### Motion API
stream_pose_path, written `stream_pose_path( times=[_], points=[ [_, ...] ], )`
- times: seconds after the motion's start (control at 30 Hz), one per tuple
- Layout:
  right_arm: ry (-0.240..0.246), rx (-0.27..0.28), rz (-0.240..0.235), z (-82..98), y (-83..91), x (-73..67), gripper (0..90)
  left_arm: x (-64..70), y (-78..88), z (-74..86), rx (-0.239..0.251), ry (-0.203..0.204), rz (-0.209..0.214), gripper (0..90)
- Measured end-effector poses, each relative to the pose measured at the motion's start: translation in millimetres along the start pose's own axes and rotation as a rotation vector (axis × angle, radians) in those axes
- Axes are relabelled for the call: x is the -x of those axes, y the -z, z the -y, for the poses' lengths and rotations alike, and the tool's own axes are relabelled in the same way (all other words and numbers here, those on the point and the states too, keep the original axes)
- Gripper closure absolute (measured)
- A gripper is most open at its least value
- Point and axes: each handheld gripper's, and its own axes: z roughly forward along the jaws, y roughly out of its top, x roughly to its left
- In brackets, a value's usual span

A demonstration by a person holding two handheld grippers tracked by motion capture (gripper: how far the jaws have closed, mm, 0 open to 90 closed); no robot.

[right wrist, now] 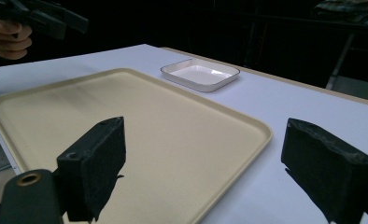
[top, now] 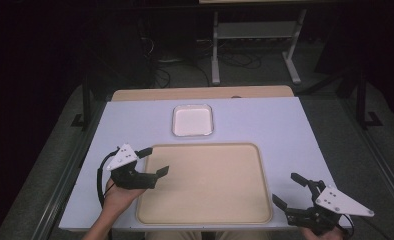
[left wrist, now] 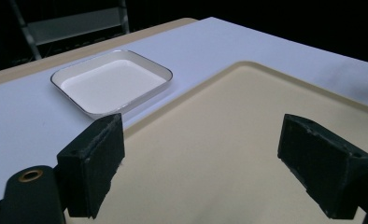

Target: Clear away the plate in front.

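Meanwhile, I hold the left gripper (top: pixel 152 162) and right gripper (top: pixel 289 189) with jaws spread and empty at either side of the beige tray (top: pixel 205 215), the white dish (top: pixel 193 120) lying ahead beyond it, so reaching forward seems next.

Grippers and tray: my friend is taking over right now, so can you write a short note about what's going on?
Left gripper: open, holds nothing, over the left edge of the tan tray.
Right gripper: open, holds nothing, by the tray's near right corner.
Tray: nothing lies in it, near side of the white table.
White dish: also holds nothing, just beyond the tray's far edge, apart from it.
Done: nothing picked up or placed, by how things lie.
Left: likely all of the work; the dish is the nearest thing to grasp.
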Motion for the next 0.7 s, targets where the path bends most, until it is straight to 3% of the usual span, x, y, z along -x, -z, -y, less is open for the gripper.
stream_pose_path(
  times=[0.4,0.7],
  points=[
    [-0.004,0.001,0.001,0.2,0.5,0.4,13.0,-11.1,-14.3,-17.0,-0.009,-0.009,-0.008,14.4],
    [-0.006,0.002,0.003,0.5,0.7,0.8,13.0,-24.3,-29.2,-25.0,-0.021,0.017,-0.016,14.7]
  ],
)
